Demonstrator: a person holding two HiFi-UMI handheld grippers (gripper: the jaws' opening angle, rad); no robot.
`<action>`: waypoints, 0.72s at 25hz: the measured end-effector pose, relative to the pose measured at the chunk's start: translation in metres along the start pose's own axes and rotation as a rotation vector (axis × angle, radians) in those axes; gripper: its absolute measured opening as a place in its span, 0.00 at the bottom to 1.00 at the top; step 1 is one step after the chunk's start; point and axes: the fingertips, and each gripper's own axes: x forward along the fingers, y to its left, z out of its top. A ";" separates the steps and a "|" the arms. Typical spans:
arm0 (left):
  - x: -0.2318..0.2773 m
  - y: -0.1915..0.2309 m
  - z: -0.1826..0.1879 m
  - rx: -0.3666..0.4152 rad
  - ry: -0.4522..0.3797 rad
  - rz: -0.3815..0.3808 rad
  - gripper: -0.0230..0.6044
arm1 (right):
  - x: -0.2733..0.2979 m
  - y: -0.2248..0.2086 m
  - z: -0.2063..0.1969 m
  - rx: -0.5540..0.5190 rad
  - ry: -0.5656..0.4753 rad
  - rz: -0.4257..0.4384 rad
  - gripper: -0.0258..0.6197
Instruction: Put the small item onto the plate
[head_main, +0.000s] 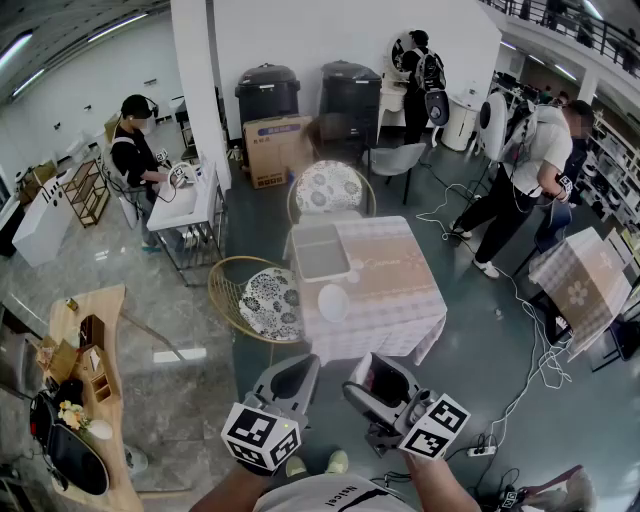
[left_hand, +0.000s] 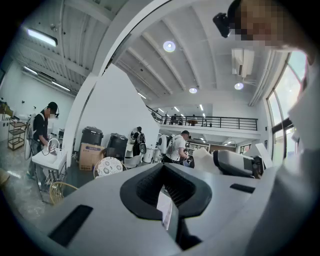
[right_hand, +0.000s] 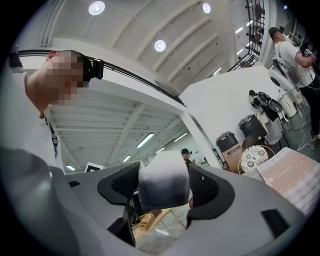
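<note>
Jaws of the right gripper (right_hand: 165, 194) clamp the white item (right_hand: 164, 176) between them; the left gripper (left_hand: 165, 194) has its jaws together, empty. Plate (head_main: 333, 302) lies well ahead of both. A loosened grip could drop the item short.

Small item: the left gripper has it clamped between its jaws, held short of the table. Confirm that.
Wrong gripper. The small white and grey item is clamped between the jaws of the right gripper, not the left; the right gripper view shows it. The rest holds: in the head view it is held short of the table, where the white plate lies.
</note>
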 end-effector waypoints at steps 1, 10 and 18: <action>0.001 0.000 0.001 0.000 0.001 0.001 0.04 | 0.000 0.000 0.001 -0.001 0.000 0.001 0.53; 0.006 -0.013 0.000 0.012 0.004 0.007 0.04 | -0.011 -0.003 0.008 0.010 -0.012 0.018 0.53; 0.016 -0.020 -0.004 0.031 0.011 0.025 0.04 | -0.022 -0.013 0.012 0.058 -0.040 0.051 0.53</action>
